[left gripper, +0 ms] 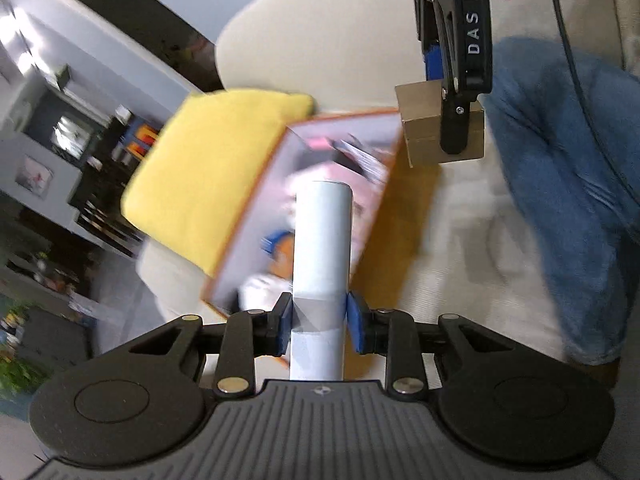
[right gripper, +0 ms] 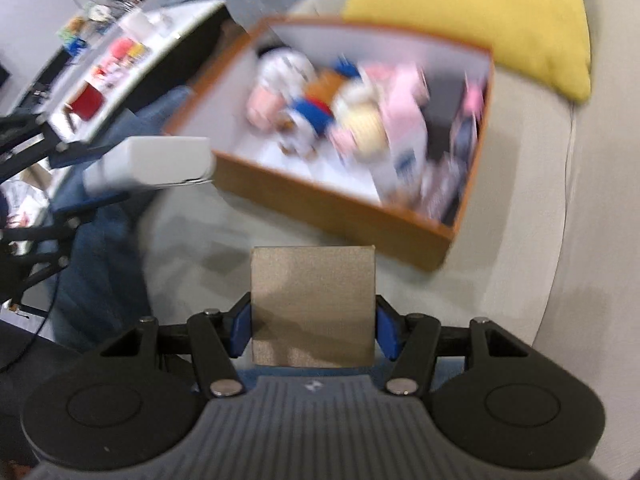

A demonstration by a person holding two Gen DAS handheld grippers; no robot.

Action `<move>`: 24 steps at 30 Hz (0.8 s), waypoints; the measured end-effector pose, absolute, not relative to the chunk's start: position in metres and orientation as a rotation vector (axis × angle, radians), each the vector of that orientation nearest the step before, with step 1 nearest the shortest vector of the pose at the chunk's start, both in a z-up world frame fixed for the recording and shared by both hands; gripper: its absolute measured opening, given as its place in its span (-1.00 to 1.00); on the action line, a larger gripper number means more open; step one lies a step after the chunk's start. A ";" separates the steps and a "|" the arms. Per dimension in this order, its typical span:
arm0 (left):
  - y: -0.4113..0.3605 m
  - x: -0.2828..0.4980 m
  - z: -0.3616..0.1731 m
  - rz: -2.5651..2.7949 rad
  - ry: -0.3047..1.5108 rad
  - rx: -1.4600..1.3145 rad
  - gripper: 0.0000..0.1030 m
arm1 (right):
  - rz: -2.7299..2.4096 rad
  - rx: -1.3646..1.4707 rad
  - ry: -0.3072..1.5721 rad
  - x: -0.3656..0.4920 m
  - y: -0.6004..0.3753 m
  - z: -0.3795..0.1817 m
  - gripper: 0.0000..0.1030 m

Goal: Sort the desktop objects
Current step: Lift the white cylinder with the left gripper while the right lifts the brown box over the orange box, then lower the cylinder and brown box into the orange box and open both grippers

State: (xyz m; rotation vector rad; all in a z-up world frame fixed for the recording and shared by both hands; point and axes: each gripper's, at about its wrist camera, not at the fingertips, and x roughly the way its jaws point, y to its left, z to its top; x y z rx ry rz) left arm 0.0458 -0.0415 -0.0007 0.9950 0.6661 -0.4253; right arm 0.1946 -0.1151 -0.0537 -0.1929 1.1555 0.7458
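Brown cardboard block [right gripper: 313,306] between right tool [right gripper: 313,328] pads

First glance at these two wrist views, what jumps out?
Each tool is clamped on something: the left tool grips a pale white-blue rectangular box end-on, and the right tool grips a tan cardboard cube. Beyond them, an orange-walled open box crammed with blurred colourful toys sits on a beige sofa cushion. A bright yellow pillow lies just behind the box.
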 end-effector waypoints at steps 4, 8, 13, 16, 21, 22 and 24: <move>-0.052 0.081 0.008 -0.395 0.632 1.083 -0.36 | 0.736 -0.208 1.028 0.212 -0.112 -0.010 0.20; -0.065 0.126 -0.008 -0.453 0.685 1.123 -0.36 | 0.671 -0.163 0.950 0.244 -0.122 0.009 0.20; -0.078 0.168 -0.028 -0.616 0.831 1.110 -0.36 | 0.594 -0.130 0.979 0.285 -0.142 -0.001 0.20; -0.083 0.195 -0.038 -0.706 0.934 1.085 -0.36 | 0.584 -0.117 1.005 0.304 -0.150 -0.009 0.20; -0.084 0.224 -0.053 -0.821 1.089 1.027 -0.36 | 0.588 -0.120 1.018 0.322 -0.156 -0.018 0.20; -0.084 0.230 -0.057 -0.839 1.114 1.019 -0.36 | 0.594 -0.120 1.020 0.324 -0.156 -0.020 0.20; -0.083 0.239 -0.067 -0.876 1.168 0.998 -0.37 | 0.602 -0.126 1.025 0.327 -0.153 -0.025 0.20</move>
